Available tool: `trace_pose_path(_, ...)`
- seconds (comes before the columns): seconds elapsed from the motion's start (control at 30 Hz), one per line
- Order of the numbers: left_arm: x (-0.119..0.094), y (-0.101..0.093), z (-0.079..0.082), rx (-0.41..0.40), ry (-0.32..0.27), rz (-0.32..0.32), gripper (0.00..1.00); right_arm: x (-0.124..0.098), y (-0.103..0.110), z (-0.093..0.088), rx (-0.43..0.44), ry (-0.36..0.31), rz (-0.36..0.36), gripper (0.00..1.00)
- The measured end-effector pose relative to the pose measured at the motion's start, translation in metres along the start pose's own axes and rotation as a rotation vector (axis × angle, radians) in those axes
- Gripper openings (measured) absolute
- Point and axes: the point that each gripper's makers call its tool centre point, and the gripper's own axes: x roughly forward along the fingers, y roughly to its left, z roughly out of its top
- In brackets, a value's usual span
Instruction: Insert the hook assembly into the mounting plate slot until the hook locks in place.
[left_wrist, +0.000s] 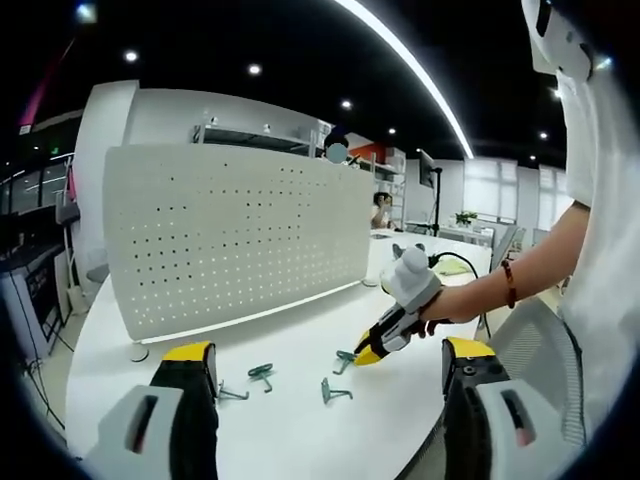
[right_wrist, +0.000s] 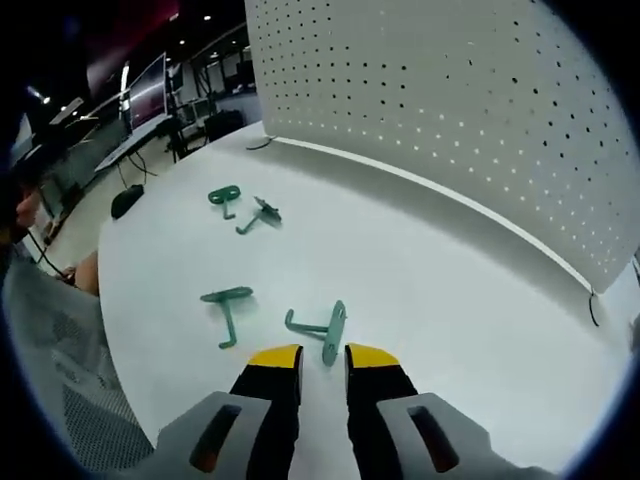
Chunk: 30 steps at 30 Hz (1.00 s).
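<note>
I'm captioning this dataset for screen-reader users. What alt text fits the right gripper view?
The right gripper, yellow-tipped jaws slightly apart, reaches toward a green hook lying on a white table. Three more green hooks lie farther off, and a white perforated pegboard stands upright behind.

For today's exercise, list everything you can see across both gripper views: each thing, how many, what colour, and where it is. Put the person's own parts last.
Pegboard panel: one, white, standing upright on the table behind the hooks.
Hooks: four, green, lying loose on the table; in the right gripper view one lies just ahead of the claw, one to its left, two farther off.
Table: one, white, under everything.
Mesh chair: one, grey, beside the table edge.
Left claw: one, black with yellow tips, jaws wide apart above the table.
Right claw: one, black with yellow tips, a narrow gap between jaws, at the nearest hook.
Person's hand: holding the right claw's handle.
</note>
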Motion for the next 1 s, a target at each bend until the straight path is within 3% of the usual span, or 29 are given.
trace_pose_path(1.0, -0.0033, -0.0052, -0.0022, -0.016, -0.007, 0.014, 0.94, 0.0087, -0.0051, -0.0079, -0.011, 0.081, -0.013, 0.03)
